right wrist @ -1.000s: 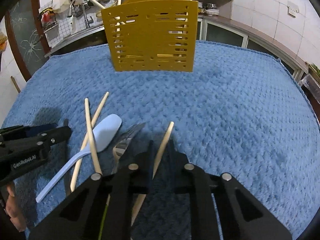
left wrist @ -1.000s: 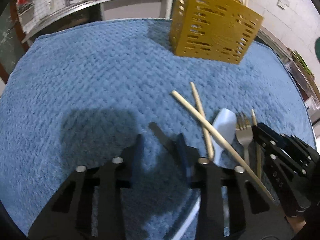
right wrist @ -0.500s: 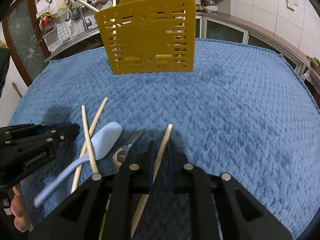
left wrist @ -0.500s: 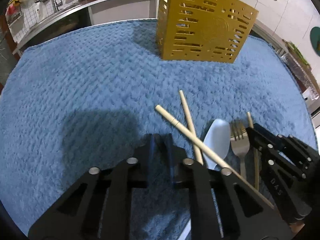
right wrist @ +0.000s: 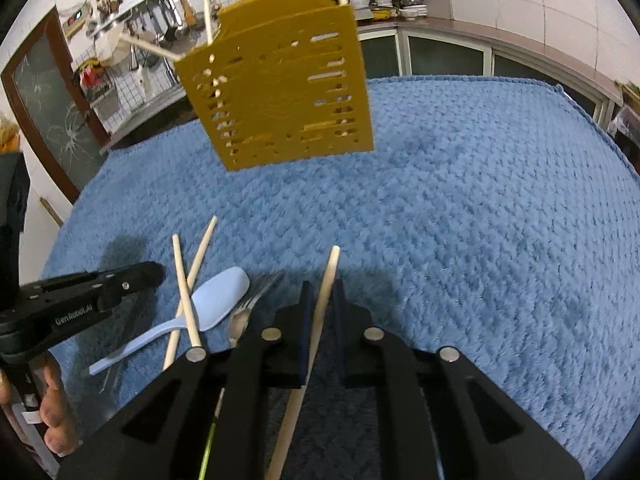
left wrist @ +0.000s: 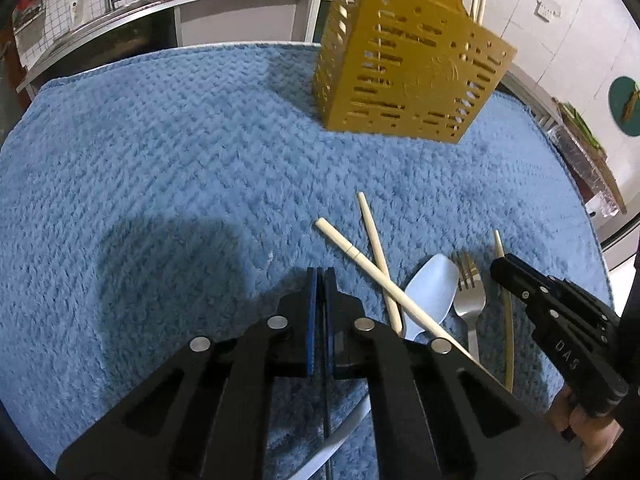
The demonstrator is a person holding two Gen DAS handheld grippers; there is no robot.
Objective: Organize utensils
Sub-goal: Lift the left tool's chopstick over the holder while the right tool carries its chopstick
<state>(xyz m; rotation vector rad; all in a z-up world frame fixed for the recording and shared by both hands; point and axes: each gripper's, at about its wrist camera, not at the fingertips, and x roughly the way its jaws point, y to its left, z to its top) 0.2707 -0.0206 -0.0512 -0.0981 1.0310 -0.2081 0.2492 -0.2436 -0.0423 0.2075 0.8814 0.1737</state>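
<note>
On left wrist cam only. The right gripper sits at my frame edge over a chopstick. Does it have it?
Observer: Yes. In the right wrist view the chopstick runs between the fingers of the right gripper, which are closed on it.
Operator: The spoon handle is hidden under my gripper. Is it pinned?
Observer: I can't tell. The light-blue spoon shows its full handle, with the free end lying on the towel near the left hand.
Operator: Anything odd at the basket?
Observer: One stick in the yellow basket leans far out past its left edge.
</note>
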